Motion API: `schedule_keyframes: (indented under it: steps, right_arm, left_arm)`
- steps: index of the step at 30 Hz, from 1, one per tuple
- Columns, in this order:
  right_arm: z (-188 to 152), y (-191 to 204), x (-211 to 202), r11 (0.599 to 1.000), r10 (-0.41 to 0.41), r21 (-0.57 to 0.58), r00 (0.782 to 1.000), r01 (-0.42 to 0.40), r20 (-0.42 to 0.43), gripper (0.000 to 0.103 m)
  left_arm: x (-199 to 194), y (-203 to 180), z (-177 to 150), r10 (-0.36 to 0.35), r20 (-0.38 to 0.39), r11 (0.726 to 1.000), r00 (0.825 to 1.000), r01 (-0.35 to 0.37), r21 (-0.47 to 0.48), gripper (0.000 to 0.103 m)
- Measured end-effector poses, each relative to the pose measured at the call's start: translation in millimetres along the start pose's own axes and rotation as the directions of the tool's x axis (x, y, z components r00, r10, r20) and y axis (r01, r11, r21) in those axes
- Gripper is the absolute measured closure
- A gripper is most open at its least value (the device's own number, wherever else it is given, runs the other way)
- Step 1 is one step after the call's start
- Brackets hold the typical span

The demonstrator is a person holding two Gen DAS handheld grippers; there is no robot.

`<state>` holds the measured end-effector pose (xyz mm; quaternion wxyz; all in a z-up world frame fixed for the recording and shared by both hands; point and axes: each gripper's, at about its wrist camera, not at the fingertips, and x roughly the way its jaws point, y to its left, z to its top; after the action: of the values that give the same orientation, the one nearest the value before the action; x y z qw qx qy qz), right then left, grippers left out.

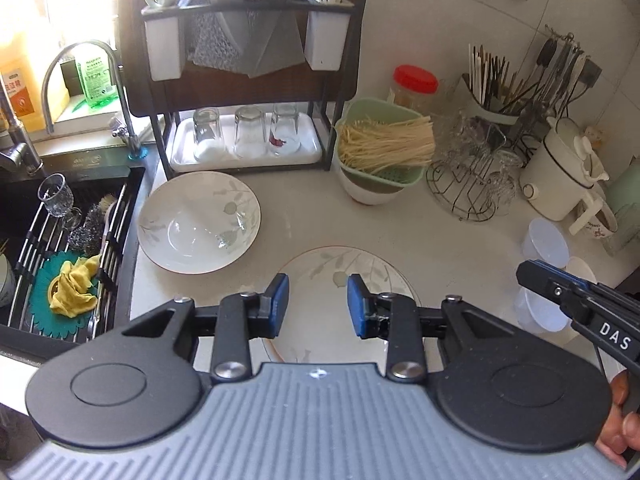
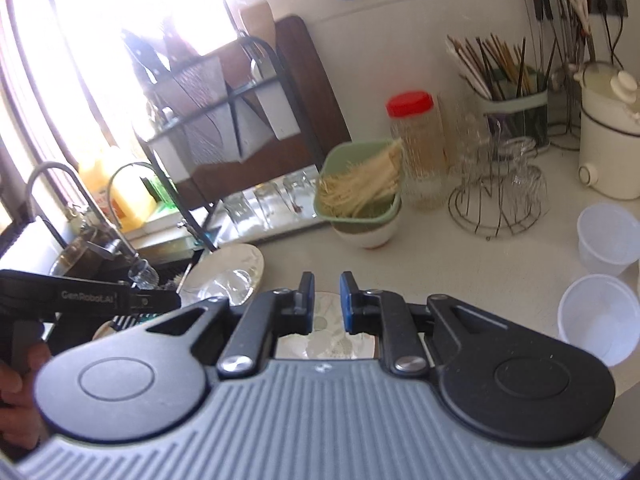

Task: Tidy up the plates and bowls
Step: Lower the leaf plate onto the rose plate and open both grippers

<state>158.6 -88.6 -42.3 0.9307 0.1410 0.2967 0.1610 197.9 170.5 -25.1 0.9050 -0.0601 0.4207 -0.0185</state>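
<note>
Nothing is held between the jaws of the left gripper [image 1: 318,304], which stand partly open above the round white leaf-patterned plate [image 1: 344,280] lying flat on the pale countertop [image 1: 460,248]. The right gripper [image 2: 325,300] is nearly closed and also empty, over the same plate. A white leaf-patterned bowl [image 1: 199,226] sits upright beside the black sink [image 1: 72,240]. The rim is probably best pinched at its near edge, then lifted level. Being round, the plate has no long axis; its face points up.

bowl [image 1: 199,225] on counter [image 1: 460,240] beside sink [image 1: 60,264], plate [image 1: 340,292] right of it, rack [image 1: 248,80] behind
</note>
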Motion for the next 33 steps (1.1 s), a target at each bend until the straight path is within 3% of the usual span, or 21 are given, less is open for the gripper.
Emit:
schedule_keyframes:
  steps: [11, 16, 24, 33]
  right_arm:
    - [-12, 7, -42, 0.999, 0.003, -0.034, 1.000, -0.002, 0.010, 0.086]
    - [-26, 6, -56, 0.999, -0.014, -0.053, 1.000, 0.013, -0.016, 0.086]
    - [-45, 2, -76, 1.000, -0.007, -0.031, 0.999, 0.006, -0.042, 0.085]
    - [-55, -2, -92, 1.000, -0.019, -0.020, 0.999, 0.019, -0.043, 0.085]
  left_arm:
    - [-47, -12, -36, 0.016, 0.048, 1.000, 0.999, -0.016, 0.004, 0.067]
    - [-53, -19, -56, 0.039, 0.032, 0.999, 0.999, -0.040, 0.023, 0.067]
    - [-61, -23, -79, 0.025, 0.036, 0.999, 0.999, -0.024, -0.041, 0.067]
    - [-63, -35, -85, 0.010, 0.020, 1.000, 1.000, -0.011, 0.016, 0.065]
